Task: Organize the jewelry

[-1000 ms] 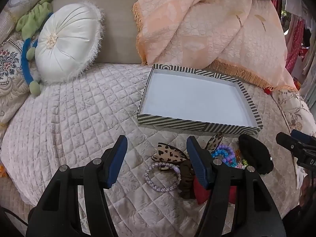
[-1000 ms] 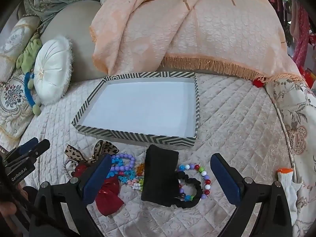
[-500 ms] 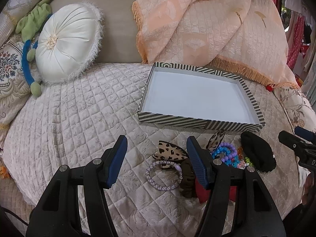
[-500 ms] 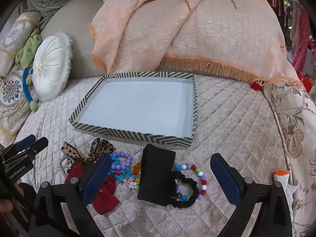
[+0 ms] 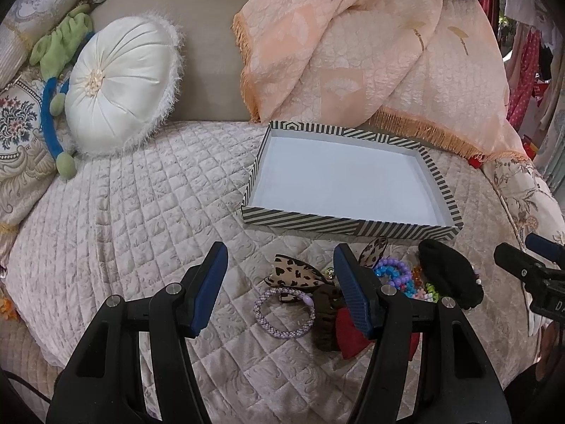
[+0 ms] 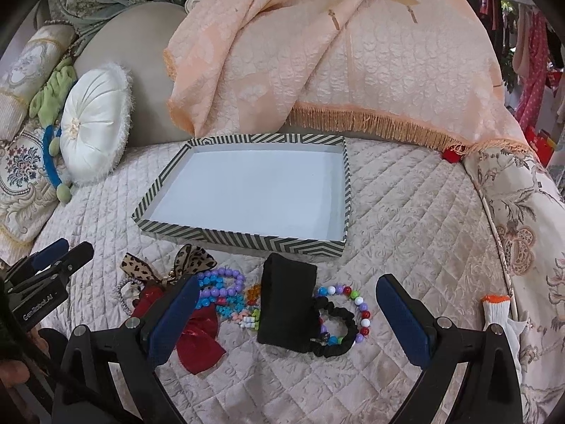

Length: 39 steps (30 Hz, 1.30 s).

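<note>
Blue-padded left gripper (image 5: 280, 284) and right gripper (image 6: 286, 314) low over scattered jewelry (image 6: 226, 291); jaws wide, empty

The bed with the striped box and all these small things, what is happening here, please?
A person holds a claw in each hand above a quilted bed. Both the left claw and the right claw are open and hold nothing. The striped tray has nothing in it. The pile of bracelets, scrunchies and bows lies on the quilt in front of the tray, so sorting has not begun.
</note>
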{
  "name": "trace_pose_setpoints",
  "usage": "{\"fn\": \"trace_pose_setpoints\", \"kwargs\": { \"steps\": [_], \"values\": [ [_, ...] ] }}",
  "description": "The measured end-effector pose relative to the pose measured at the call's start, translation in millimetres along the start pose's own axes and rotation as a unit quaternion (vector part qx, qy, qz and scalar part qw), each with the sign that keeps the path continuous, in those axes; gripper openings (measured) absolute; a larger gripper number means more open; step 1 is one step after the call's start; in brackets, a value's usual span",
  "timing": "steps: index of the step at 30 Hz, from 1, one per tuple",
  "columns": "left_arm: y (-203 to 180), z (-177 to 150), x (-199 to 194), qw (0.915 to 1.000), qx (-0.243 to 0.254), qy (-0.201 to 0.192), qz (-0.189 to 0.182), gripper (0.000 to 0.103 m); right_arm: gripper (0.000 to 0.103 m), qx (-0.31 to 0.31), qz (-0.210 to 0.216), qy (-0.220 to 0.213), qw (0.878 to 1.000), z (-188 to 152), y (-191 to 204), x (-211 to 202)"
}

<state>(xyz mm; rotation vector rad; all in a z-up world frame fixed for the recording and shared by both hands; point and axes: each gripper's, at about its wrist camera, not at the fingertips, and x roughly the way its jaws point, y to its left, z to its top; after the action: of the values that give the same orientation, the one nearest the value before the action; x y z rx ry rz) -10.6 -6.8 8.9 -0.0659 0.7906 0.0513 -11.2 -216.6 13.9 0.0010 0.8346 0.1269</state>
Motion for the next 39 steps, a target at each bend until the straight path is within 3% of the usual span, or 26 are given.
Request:
{"fn": "trace_pose_setpoints", "kwargs": {
  "steps": [39],
  "values": [
    [-4,-8,-2,0.9996,-0.004,0.028,-0.005,0.062,0.099,-0.011,-0.01,-0.028,0.999,-7,14,-15]
  ]
}}
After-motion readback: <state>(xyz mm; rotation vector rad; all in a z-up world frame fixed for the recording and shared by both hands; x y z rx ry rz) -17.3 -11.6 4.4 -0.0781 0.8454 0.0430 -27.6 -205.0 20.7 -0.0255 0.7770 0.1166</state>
